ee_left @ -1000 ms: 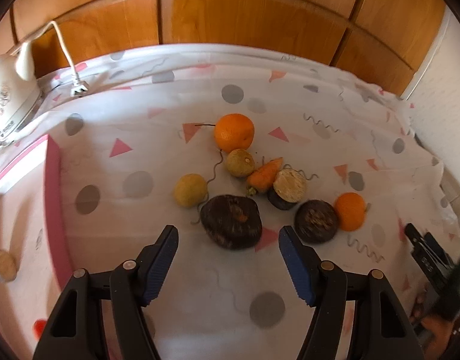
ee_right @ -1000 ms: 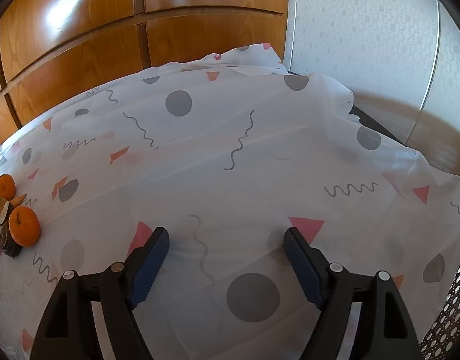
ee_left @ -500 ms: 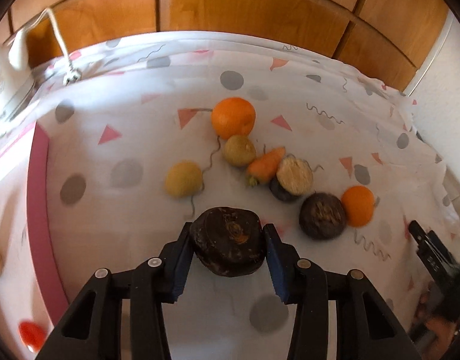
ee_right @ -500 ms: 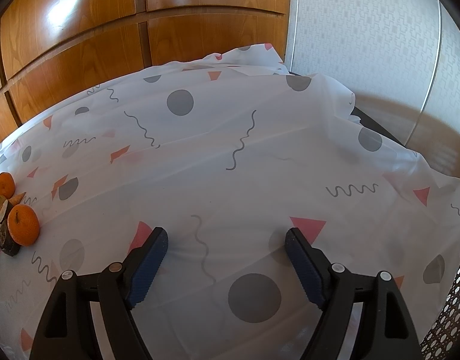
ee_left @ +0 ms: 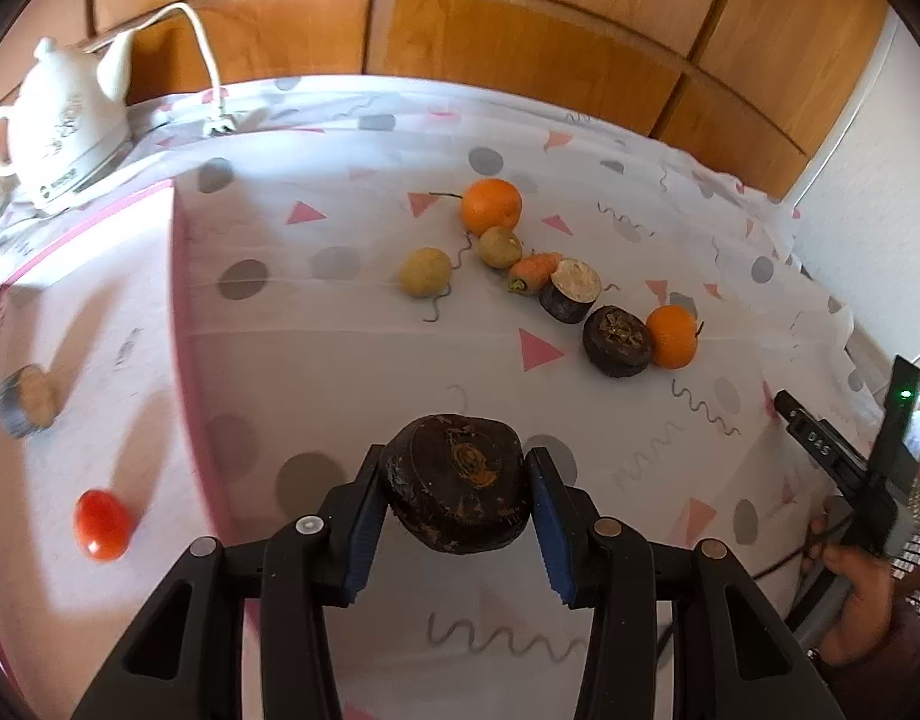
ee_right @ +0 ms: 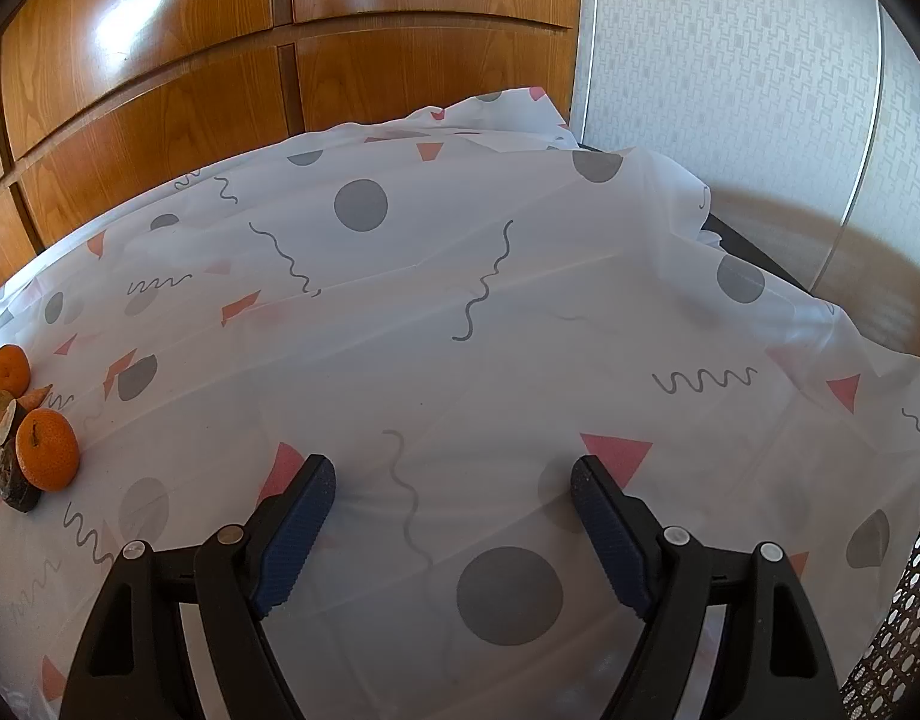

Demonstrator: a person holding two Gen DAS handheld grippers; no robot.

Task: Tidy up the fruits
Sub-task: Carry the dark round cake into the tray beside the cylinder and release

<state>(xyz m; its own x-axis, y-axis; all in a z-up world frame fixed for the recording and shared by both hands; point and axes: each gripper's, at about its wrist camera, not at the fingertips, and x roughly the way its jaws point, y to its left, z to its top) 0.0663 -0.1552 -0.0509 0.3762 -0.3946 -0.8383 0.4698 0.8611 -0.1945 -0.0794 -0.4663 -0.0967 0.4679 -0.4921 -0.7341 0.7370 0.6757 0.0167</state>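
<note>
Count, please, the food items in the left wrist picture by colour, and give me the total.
Orange, two round fruits and one carrot piece: 3
Yellowish round fruits: 2
Dark-skinned pieces, one in the left gripper, two on the cloth, one on the pink-edged tray: 4
Red tomato: 1
Total: 10

A dark, rough-skinned root [ee_left: 457, 480] with an orange scar is clamped between blue pads, clear of the cloth. On the cloth lie two oranges [ee_left: 491, 206] [ee_left: 672, 336], two yellowish fruits [ee_left: 424, 272] [ee_left: 499, 246], a carrot piece [ee_left: 535, 272], a cut dark piece [ee_left: 570, 290] showing pale flesh, and a dark round one [ee_left: 616, 341] touching the nearer orange. A red tomato [ee_left: 102, 523] and another cut piece [ee_left: 25, 401] lie apart, inside the pink border.
</note>
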